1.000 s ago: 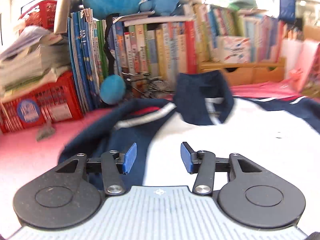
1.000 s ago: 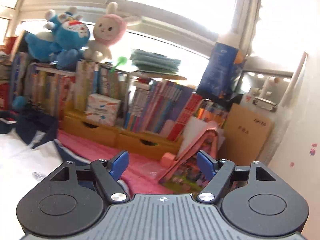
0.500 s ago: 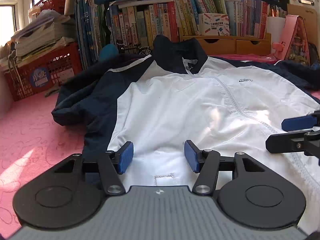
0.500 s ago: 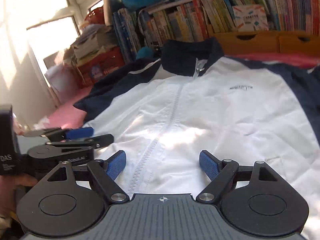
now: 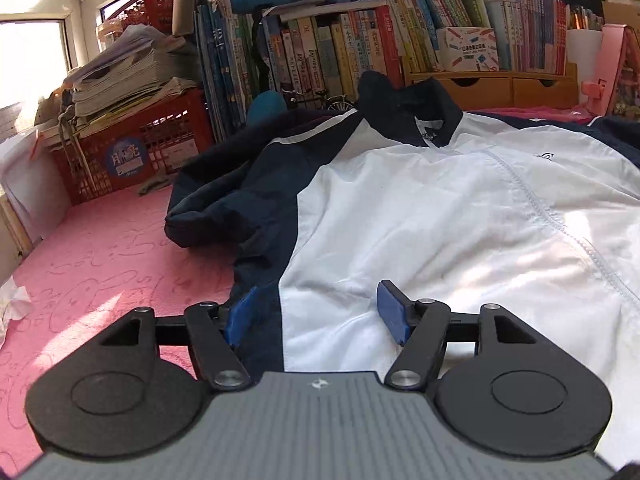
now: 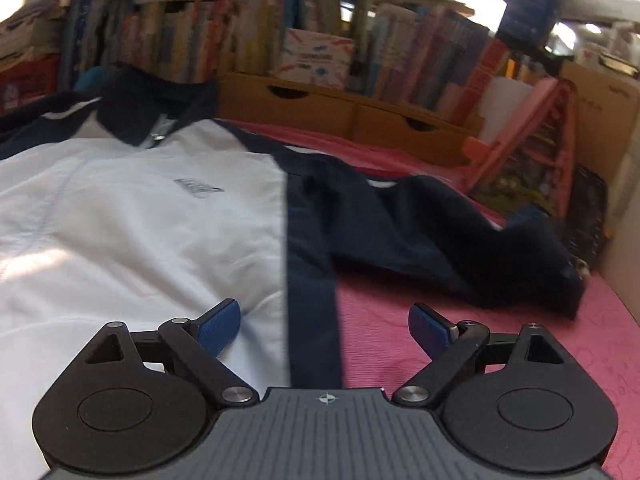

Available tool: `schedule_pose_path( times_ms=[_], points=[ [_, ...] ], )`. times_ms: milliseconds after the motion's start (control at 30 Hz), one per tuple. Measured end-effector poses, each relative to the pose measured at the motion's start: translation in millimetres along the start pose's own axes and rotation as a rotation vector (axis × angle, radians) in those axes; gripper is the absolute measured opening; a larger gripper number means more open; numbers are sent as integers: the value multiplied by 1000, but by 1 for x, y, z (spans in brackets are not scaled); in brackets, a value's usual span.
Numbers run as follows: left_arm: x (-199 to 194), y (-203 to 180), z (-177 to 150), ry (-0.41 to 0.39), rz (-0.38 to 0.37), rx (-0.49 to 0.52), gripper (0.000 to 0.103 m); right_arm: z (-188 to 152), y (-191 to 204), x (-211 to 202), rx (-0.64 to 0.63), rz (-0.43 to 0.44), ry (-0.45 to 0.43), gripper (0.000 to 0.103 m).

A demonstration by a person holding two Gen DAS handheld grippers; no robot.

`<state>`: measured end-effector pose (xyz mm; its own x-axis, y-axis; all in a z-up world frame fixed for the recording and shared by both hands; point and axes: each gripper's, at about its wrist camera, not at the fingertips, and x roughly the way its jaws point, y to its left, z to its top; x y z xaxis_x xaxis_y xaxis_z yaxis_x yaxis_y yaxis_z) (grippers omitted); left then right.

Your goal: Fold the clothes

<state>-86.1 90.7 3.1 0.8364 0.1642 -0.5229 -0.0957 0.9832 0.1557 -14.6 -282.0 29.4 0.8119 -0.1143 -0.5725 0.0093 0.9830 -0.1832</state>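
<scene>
A white and navy zip jacket (image 5: 420, 216) lies front up on a pink mat (image 5: 100, 256), collar toward the bookshelf. Its left navy sleeve (image 5: 224, 196) is bunched beside the body. My left gripper (image 5: 318, 314) is open and empty, low over the jacket's lower left side seam. In the right wrist view the jacket (image 6: 132, 216) fills the left, and its right navy sleeve (image 6: 452, 240) sprawls over the mat (image 6: 400, 320). My right gripper (image 6: 324, 326) is open and empty over the navy side panel near the hem.
A bookshelf (image 5: 360, 44) with wooden drawers (image 6: 340, 108) runs along the back. A red crate (image 5: 132, 152) with stacked papers stands at back left. A pink stand (image 6: 532, 136) and a cardboard box (image 6: 596, 112) stand at back right. A wall (image 6: 628, 216) bounds the right.
Both grippers swung apart from the jacket's middle: the left now sits over the lower left seam, the right over the lower right side panel. Both stayed open.
</scene>
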Motion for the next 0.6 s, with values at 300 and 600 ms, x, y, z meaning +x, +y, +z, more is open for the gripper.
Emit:
schedule_pose_path(
  times_ms=[300, 600],
  points=[
    [1, -12, 57, -21, -73, -54, 65, -15, -168, -8, 517, -69, -84, 86],
    [71, -136, 96, 1, -234, 64, 65, 59, -189, 55, 470, -87, -75, 101]
  ],
)
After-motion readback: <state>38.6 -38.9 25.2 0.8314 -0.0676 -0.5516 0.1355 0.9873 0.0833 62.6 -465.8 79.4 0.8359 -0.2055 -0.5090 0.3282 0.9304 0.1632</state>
